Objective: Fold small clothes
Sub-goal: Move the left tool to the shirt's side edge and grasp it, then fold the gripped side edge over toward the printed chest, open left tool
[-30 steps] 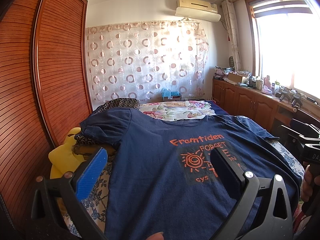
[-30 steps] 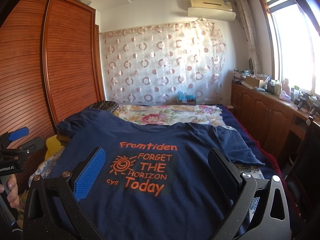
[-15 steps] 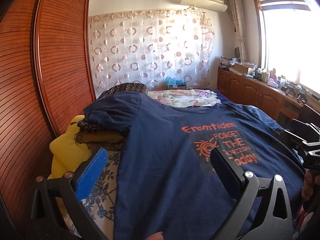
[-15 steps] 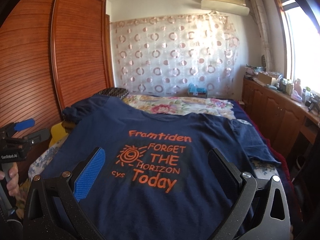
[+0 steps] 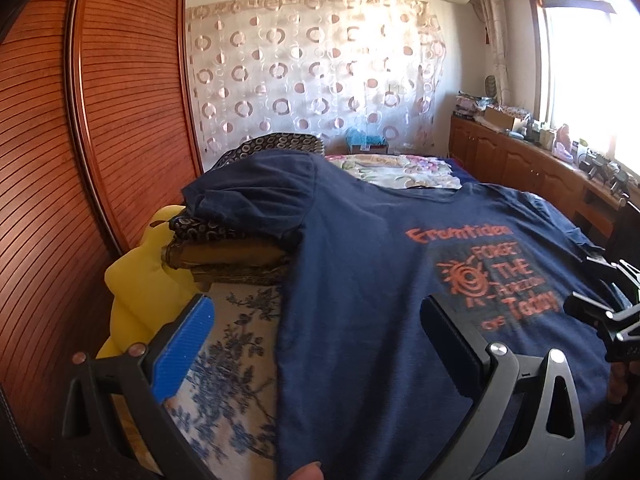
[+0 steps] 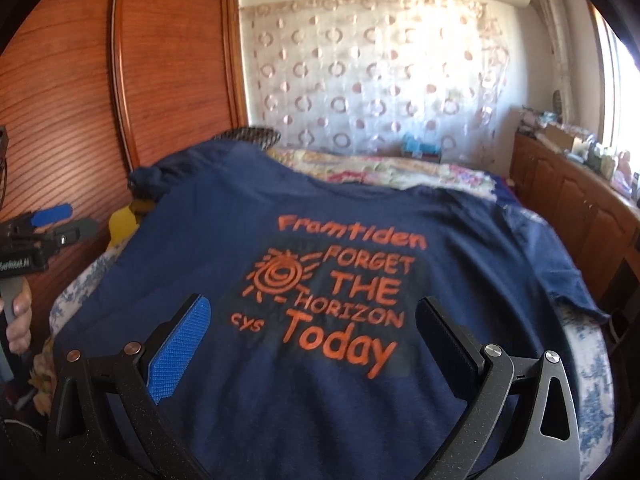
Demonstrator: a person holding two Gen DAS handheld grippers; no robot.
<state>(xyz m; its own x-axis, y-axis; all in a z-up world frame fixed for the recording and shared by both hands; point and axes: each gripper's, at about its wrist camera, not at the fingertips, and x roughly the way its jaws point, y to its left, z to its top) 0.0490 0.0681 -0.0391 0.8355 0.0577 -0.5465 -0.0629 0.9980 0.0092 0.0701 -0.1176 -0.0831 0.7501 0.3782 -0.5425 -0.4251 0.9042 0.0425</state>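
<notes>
1. Navy T-shirt (image 6: 340, 264) lies spread flat, print up, across the bed (image 5: 236, 344), left sleeve on folded pile at left edge
2. Left gripper (image 5: 316, 340) spread, empty
3. Right gripper (image 6: 312, 336) spread, empty, above hem

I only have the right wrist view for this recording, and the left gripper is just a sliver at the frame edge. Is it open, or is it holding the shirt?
Observer: Open and holding nothing. The left gripper has one finger above the navy T-shirt and the other above the floral sheet.
Operator: What is the far sleeve on that side draped over?
Observer: A stack of folded clothes, brown and patterned, next to a yellow cushion.
</notes>
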